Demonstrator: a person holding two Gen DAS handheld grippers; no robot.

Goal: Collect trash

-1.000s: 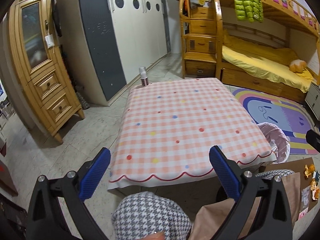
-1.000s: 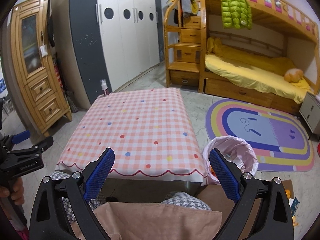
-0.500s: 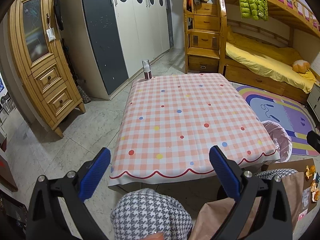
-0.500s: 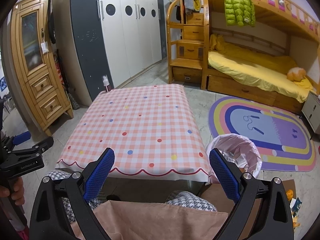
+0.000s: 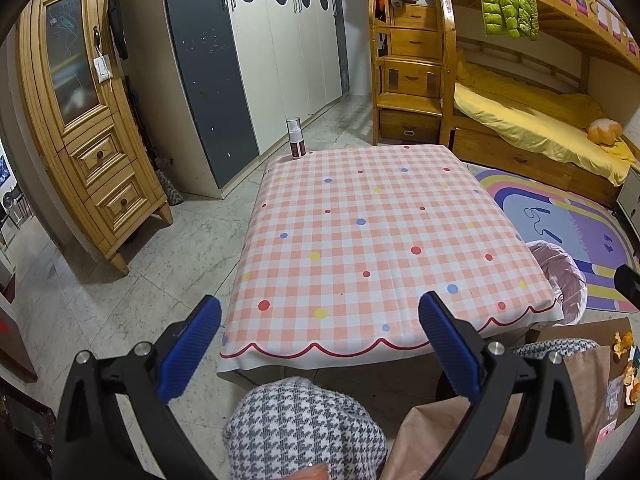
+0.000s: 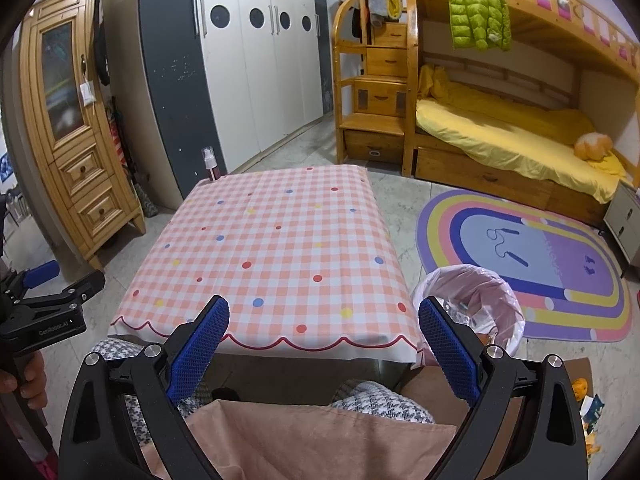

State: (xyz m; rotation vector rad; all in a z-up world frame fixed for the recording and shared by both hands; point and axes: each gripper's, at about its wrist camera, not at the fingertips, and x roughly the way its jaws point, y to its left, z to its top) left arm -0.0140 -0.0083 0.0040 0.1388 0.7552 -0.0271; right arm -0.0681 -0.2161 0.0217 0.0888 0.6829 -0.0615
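A low table with a pink checked cloth (image 5: 372, 236) stands ahead of me; it also shows in the right wrist view (image 6: 276, 252). A small spray bottle (image 5: 295, 137) stands upright at its far left corner, also in the right wrist view (image 6: 211, 165). A bin with a pink liner (image 6: 472, 304) sits on the floor at the table's near right corner and holds some trash; in the left wrist view (image 5: 560, 276) it is partly hidden. My left gripper (image 5: 320, 320) and right gripper (image 6: 324, 320) are open and empty, held before the table's near edge.
Orange scraps lie on cardboard (image 5: 624, 360) on the floor at the right. A wooden cabinet (image 5: 80, 120) stands left, a wardrobe (image 5: 256, 52) behind, a bunk bed (image 5: 520, 112) and a rainbow rug (image 6: 536, 256) to the right. My knees in houndstooth cloth (image 5: 304, 428) are below.
Both views have tilted or risen, so the table and room sit lower in frame and more of the far wall shows. Both grippers stay open and empty.
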